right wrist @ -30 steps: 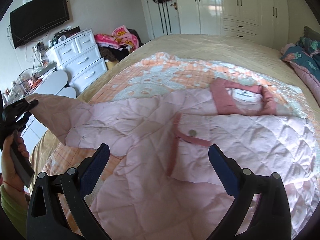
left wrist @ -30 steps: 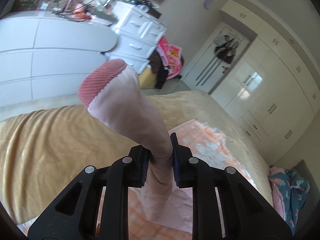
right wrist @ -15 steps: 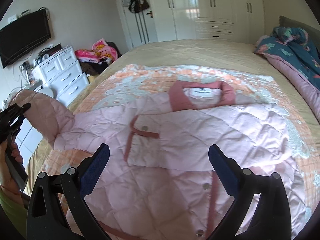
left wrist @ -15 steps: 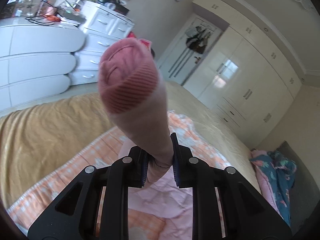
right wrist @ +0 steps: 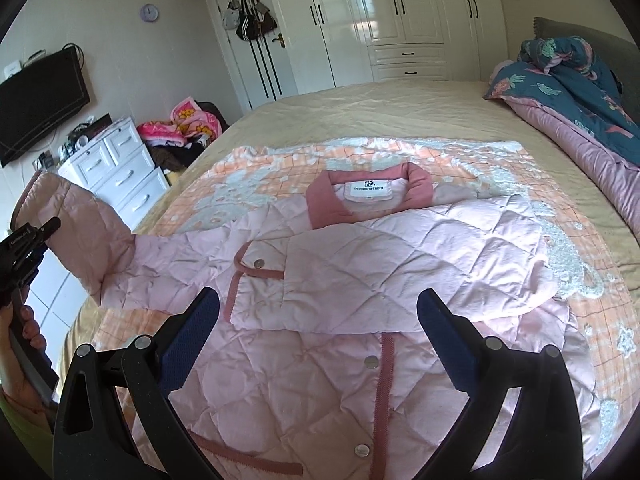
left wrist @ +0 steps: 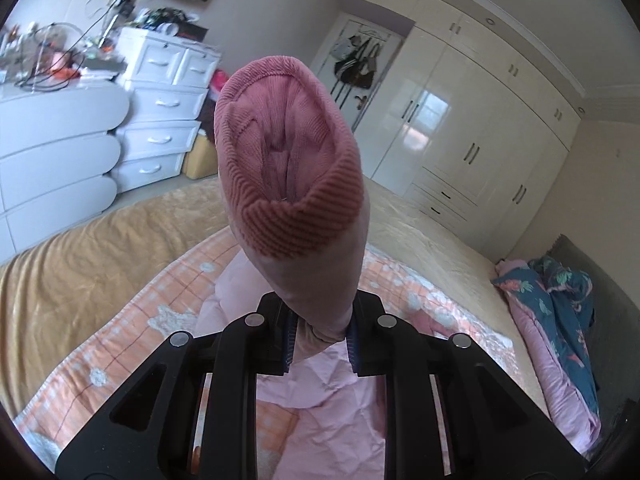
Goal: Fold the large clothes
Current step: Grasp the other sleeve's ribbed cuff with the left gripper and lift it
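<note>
A pale pink quilted jacket (right wrist: 360, 280) with a darker pink collar lies front up on an orange checked blanket (right wrist: 248, 184) on the bed. Its right sleeve is folded across the chest. My left gripper (left wrist: 318, 342) is shut on the left sleeve (left wrist: 304, 248), lifted off the bed, its ribbed pink cuff (left wrist: 288, 168) pointing at the camera. In the right wrist view the lifted sleeve (right wrist: 80, 236) and the left gripper (right wrist: 28, 248) are at the far left. My right gripper (right wrist: 316, 332) is open and empty above the jacket's front.
White drawer units (left wrist: 160, 120) stand left of the bed. White wardrobes (right wrist: 400, 20) line the far wall. A rolled teal and pink quilt (right wrist: 580, 92) lies at the bed's head. A pile of clothes (right wrist: 184, 128) sits on the floor.
My left gripper has lifted the sleeve and swung it toward the jacket's body, so the cuff now faces the camera. My right gripper has drawn back, and more of the jacket shows.
</note>
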{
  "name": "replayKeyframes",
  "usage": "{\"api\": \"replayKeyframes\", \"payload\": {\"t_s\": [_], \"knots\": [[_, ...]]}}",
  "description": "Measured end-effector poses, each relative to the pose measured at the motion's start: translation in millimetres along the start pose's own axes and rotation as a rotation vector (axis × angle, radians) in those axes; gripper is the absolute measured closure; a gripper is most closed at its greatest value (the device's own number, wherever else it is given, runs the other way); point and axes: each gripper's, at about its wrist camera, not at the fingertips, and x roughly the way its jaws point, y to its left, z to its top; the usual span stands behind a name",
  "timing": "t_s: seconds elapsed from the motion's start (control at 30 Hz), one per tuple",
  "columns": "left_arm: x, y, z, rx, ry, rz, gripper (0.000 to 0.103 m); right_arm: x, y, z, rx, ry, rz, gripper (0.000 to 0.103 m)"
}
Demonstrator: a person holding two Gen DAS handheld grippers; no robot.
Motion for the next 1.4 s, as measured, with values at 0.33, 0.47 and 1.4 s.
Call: {"api": "replayKeyframes", "payload": {"t_s": [0.33,0.47,1.4], "knots": [[-15,-50,8,0.069,-0.005,-0.042,0.091,-31,-5,8,0.027,-0.059,0.040,0.004],[-14,-62,7,0.086,0.002,-0.047,0.091,-43,-13,11,0.043,-0.080,0.043,0.004],[-21,-182,-29,0.234,0.068,-0.159,0.091,-97,-71,-6,0.035,-0.185,-0.131,0.004]]}}
